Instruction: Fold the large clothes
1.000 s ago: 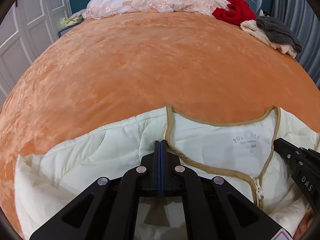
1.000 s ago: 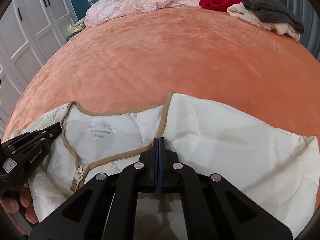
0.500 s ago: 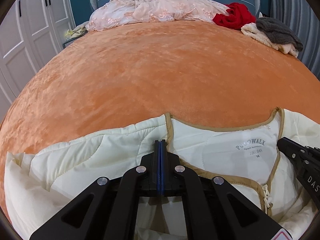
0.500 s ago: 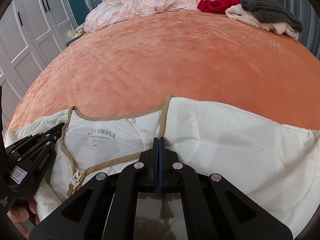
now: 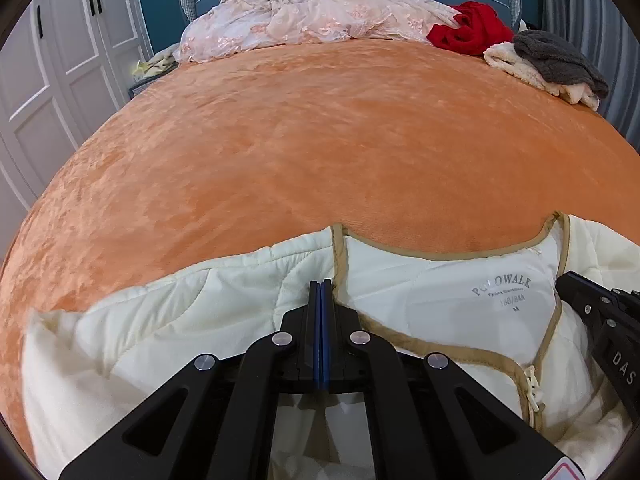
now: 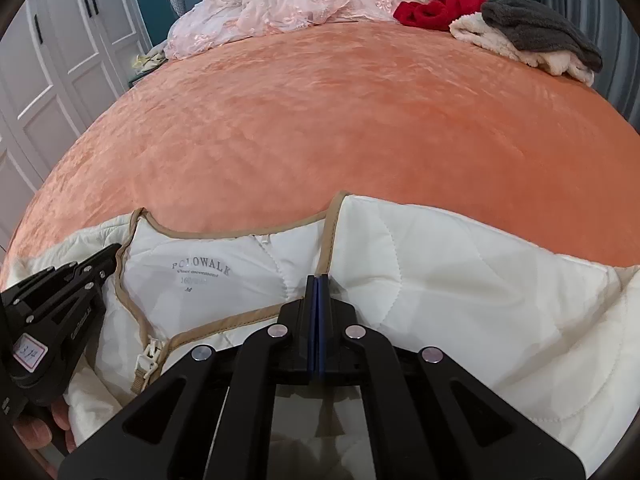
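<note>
No fold shows yet: on the bed (image 5: 320,152), at its near edge, a cream jacket (image 5: 192,320) lies spread open. Left gripper (image 5: 321,285) and right gripper (image 6: 317,280), both clenched, rest beside its collar (image 6: 224,236).

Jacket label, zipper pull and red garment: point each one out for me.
jacket label (image 5: 502,286): left wrist view, on the printed brand text.
zipper pull (image 6: 147,354): right wrist view, on the pale slider.
red garment (image 6: 434,4): right wrist view, middle of the crumpled heap.
</note>
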Demonstrator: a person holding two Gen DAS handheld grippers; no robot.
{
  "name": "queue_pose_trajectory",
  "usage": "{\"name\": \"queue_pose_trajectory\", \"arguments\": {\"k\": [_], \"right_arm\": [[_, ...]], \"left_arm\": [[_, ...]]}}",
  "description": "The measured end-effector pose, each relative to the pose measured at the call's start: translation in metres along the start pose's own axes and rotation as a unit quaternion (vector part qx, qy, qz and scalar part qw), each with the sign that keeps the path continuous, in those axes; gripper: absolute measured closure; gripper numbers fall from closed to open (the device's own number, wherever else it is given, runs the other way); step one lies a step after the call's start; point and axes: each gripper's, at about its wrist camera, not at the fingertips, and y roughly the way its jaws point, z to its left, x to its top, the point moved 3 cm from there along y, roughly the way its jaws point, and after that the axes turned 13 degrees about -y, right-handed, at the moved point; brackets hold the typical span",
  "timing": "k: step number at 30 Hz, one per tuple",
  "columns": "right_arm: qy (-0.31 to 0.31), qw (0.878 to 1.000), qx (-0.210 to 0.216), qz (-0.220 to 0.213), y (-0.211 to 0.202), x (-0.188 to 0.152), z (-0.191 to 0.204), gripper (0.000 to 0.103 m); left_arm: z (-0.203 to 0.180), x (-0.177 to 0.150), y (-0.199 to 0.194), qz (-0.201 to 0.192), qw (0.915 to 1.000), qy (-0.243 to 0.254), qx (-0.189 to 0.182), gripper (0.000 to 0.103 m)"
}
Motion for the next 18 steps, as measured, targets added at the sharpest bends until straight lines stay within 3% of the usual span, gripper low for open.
{"name": "queue_pose_trajectory", "arguments": {"k": [2, 3, 4, 6, 9, 10, 13, 18], "right_arm": [[0.008, 1.000, -0.017, -0.004, -0.021, 0.003, -0.001, 0.101], [0.016, 1.000, -0.020, -0.016, -0.034, 0.002, -0.003, 0.091], [0.027, 0.999, -0.016, -0.033, -0.052, 0.000, -0.004, 0.074], [0.040, 0.997, -0.007, -0.060, -0.097, -0.011, -0.006, 0.053], [0.035, 0.996, -0.005, -0.076, -0.167, -0.051, -0.011, 0.037], [0.035, 0.996, -0.001, -0.076, -0.187, -0.068, -0.014, 0.030], [0.034, 0.998, 0.012, -0.058, -0.246, -0.132, -0.025, 0.026], [0.043, 0.999, -0.008, 0.006, -0.316, -0.248, -0.040, 0.026]], "left_arm": [[0.004, 0.001, -0.012, 0.004, 0.9999, -0.008, 0.007, 0.094], [0.008, 0.000, -0.024, 0.006, 0.9998, -0.020, 0.002, 0.086], [0.011, -0.002, -0.033, 0.008, 0.9995, -0.029, -0.005, 0.068], [0.027, -0.011, -0.070, -0.006, 0.9985, -0.052, -0.016, 0.049], [0.054, -0.033, -0.128, -0.004, 0.9969, -0.062, -0.049, 0.029], [0.063, -0.041, -0.141, 0.005, 0.9966, -0.064, -0.052, 0.027], [0.110, -0.086, -0.193, 0.037, 0.9942, -0.073, -0.070, 0.026], [0.188, -0.172, -0.251, 0.075, 0.9935, -0.082, -0.024, 0.026]]}}
